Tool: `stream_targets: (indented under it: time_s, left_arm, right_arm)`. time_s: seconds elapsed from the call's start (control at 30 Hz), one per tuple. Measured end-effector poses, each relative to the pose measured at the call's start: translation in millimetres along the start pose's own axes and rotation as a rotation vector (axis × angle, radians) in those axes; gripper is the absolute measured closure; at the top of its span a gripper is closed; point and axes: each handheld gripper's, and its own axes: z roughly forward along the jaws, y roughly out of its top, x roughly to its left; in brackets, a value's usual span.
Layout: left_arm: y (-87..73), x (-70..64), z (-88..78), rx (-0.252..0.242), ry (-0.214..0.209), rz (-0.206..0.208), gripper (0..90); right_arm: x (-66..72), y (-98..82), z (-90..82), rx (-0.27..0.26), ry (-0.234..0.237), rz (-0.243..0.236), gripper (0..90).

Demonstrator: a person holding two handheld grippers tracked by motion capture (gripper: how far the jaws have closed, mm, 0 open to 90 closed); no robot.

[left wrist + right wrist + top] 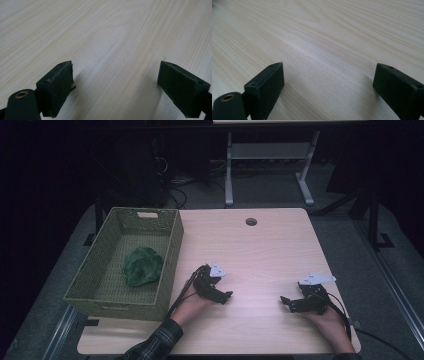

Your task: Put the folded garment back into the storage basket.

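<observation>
A woven green basket [172, 251] stands at the table's left side, and a green leafy vegetable [142, 266] lies inside it. My left gripper [226, 297] rests low over the table just right of the basket, jaws open and pointing right. In the left gripper view its jaws [116, 86] stand wide apart over bare wood with nothing between them. My right gripper [285, 301] sits near the front right of the table, pointing left, open. The right gripper view shows its black jaws [328, 87] spread wide above the tabletop, empty.
The light wooden table [260, 255] has a round cable hole [251, 221] near its far edge. Behind the table stand the grey legs of another desk [228, 175] and cables on the dark floor. A plaid sleeve [155, 345] enters at the bottom left.
</observation>
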Motion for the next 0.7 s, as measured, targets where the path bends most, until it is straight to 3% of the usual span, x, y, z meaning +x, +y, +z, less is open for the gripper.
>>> stream_targets:
  time_s: [0.2,0.7]
  left_arm:
    - [-6.5,0.3,1.5,-0.058,-0.014,-0.008,12.6]
    - [-6.7,-0.2,1.7,-0.060,-0.016,-0.010,12.6]
  right_arm:
    - [0.0,0.0,0.0,0.000,0.000,0.000,9.6]
    - [0.1,0.0,0.0,0.000,0.000,0.000,9.6]
